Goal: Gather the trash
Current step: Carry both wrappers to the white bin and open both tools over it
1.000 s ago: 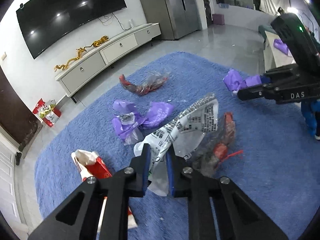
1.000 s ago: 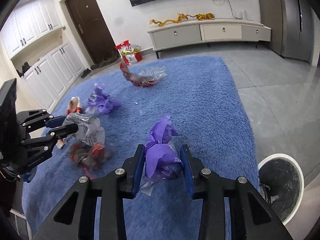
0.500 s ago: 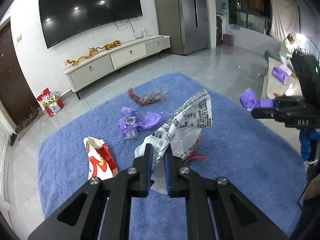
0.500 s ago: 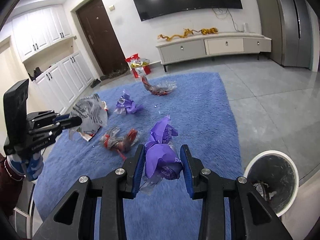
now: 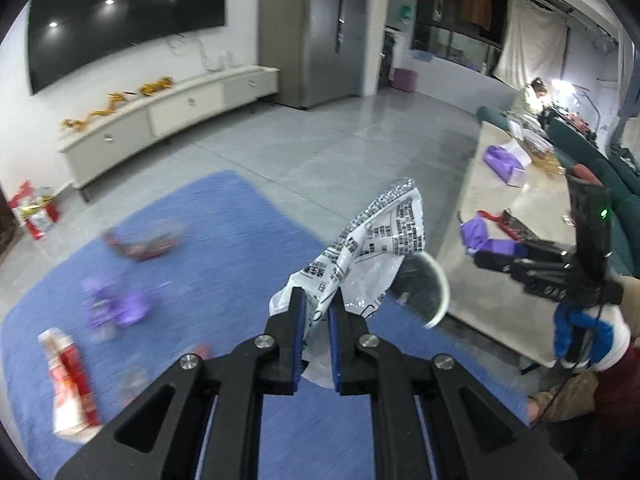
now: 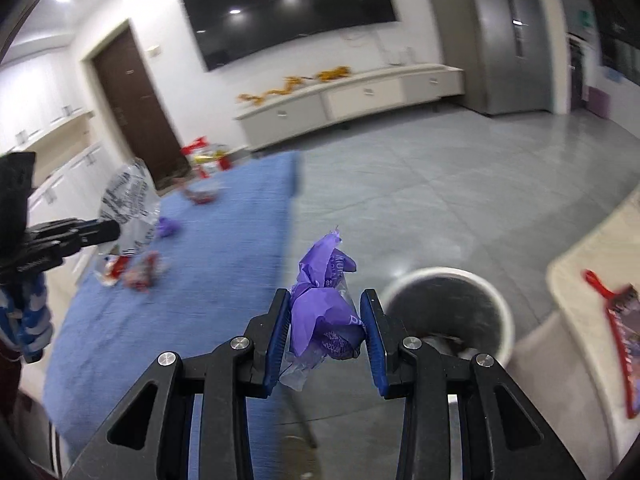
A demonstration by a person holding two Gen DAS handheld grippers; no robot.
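I've got my left gripper (image 5: 317, 312) clamped on the printed white wrapper (image 5: 372, 240) and my right gripper (image 6: 325, 322) squeezing the purple wrapper (image 6: 324, 316) near the bin (image 6: 448, 312), so both can drop in.

Both cams ride the grippers, looking forward along the fingers from well above the floor, angled down. Each faces the white-rimmed round trash bin (image 5: 430, 280) (image 6: 448, 312); both catch the fuzzy blue rug (image 5: 224, 240) (image 6: 224, 240) too.
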